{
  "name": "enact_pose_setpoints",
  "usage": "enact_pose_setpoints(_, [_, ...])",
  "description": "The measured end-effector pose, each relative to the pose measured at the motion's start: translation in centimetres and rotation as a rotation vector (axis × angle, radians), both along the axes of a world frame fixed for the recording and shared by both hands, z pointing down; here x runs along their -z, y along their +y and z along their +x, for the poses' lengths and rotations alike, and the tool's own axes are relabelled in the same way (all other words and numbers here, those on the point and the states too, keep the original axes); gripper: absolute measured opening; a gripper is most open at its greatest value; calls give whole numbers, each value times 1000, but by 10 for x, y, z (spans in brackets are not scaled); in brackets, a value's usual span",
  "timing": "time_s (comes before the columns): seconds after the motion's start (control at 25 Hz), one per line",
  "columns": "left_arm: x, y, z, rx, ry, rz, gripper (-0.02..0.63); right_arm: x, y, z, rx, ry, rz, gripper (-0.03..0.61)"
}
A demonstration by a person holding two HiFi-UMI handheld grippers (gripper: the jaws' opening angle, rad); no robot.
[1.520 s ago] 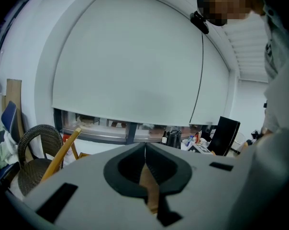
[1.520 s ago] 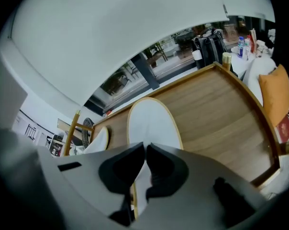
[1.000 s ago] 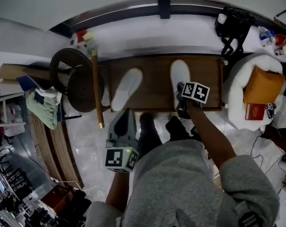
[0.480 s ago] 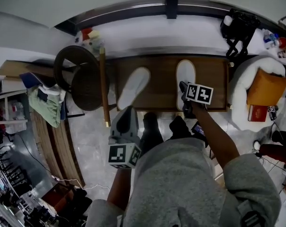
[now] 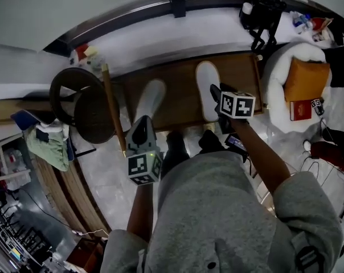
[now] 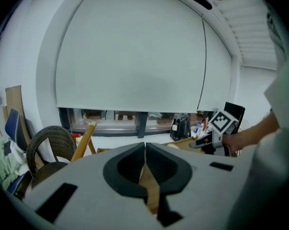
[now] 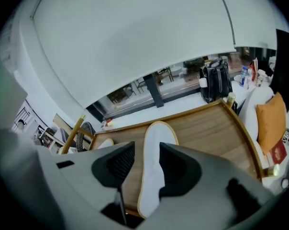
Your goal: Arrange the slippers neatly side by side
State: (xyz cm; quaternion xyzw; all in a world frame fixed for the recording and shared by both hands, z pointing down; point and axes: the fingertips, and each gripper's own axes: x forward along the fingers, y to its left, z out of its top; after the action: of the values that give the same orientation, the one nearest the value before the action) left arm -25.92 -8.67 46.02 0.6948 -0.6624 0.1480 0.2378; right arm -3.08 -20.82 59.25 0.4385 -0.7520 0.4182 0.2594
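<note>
Two white slippers lie on a wooden platform, toes toward the window. The left slipper is angled and sits well apart from the right slipper. My left gripper is shut and empty, hovering just short of the left slipper's heel; its jaws meet in the left gripper view. My right gripper hangs over the right slipper's heel. Its jaws have just been opening and now stand wide. The right slipper shows in the gap below them, untouched.
A dark wicker chair and a leaning wooden pole stand left of the platform. A white armchair with an orange cushion is on the right. A black bag sits on the sill. The person's dark-socked feet stand at the platform's near edge.
The right gripper has opened and lifted off the right slipper's heel. The left gripper has moved forward and down toward the left slipper. The head view has shifted.
</note>
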Motion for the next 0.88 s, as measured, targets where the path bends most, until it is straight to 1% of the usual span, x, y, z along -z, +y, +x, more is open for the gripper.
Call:
enact_pose_setpoints(0.08, [-12, -2, -4, -24, 6, -13, 17, 13, 3, 2, 16, 18, 47, 144])
enact_pose_setpoints(0.16, [-23, -5, -8, -63, -15, -21, 17, 26, 4, 3, 32, 51, 102, 144])
enact_pose_setpoints(0.28, [-38, -9, -8, -152, -96, -43, 17, 45, 7, 1, 48, 91, 176, 144])
enact_pose_setpoints(0.36, [-50, -8, -9, -202, -164, -56, 18, 56, 12, -4, 56, 88, 209, 143])
enact_pose_setpoints(0.44, [-64, -5, -8, -240, -202, -80, 22, 64, 19, -7, 60, 85, 236, 139])
enact_pose_setpoints(0.48, [-72, -3, -8, -253, -205, -98, 33, 68, 22, -8, 63, 90, 254, 112])
enact_pose_setpoints(0.52, [-80, -2, -9, -262, -203, -118, 59, 72, 25, -11, 69, 99, 274, 63])
enact_pose_setpoints(0.56, [-89, -2, -11, -267, -201, -137, 99, 76, 28, -14, 78, 108, 291, 48])
enact_pose_setpoints(0.6, [-97, -3, -14, -269, -200, -153, 133, 78, 30, -18, 88, 114, 303, 43])
enact_pose_setpoints(0.64, [-105, -4, -17, -271, -201, -165, 143, 80, 33, -23, 96, 117, 310, 41])
enact_pose_setpoints(0.8, [-138, -4, -31, -291, -250, -237, 153, 85, 44, -39, 115, 125, 328, 40])
enact_pose_setpoints(0.88, [-151, -6, -35, -313, -275, -258, 153, 85, 49, -46, 119, 131, 334, 40])
